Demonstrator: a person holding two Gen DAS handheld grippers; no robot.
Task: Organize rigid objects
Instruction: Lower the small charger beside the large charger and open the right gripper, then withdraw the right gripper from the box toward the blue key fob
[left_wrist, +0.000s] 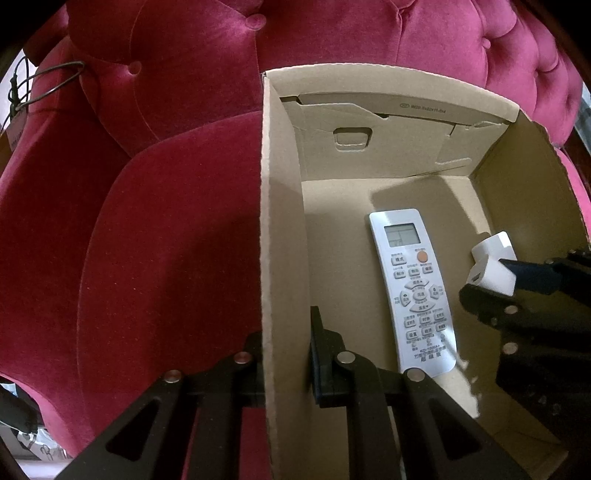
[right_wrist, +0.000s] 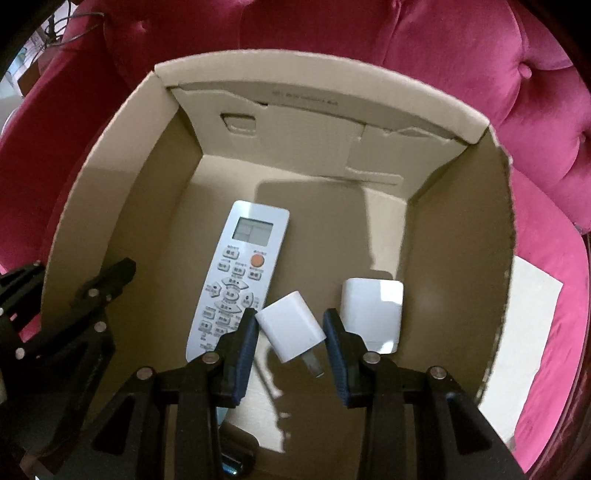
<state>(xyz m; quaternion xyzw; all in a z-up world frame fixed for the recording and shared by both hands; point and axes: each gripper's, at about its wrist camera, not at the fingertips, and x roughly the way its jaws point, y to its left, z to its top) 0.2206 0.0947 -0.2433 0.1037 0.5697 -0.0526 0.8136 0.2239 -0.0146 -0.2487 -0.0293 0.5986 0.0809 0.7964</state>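
The right gripper (right_wrist: 290, 332) is pinching a white charger plug (right_wrist: 290, 330) — hanging tilted above the box floor, between remote control (right_wrist: 240, 273) and white adapter (right_wrist: 371, 314); the left gripper (left_wrist: 284, 354) is clamping the cardboard box (left_wrist: 280, 229) wall.

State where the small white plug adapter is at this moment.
In the right wrist view the small white plug adapter sits between the right gripper fingers, inside the cardboard box, between the remote control and a larger white adapter.

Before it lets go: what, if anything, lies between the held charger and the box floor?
Nothing visible: the right hand-held gripper holds the charger over bare cardboard box floor, between remote and white adapter.
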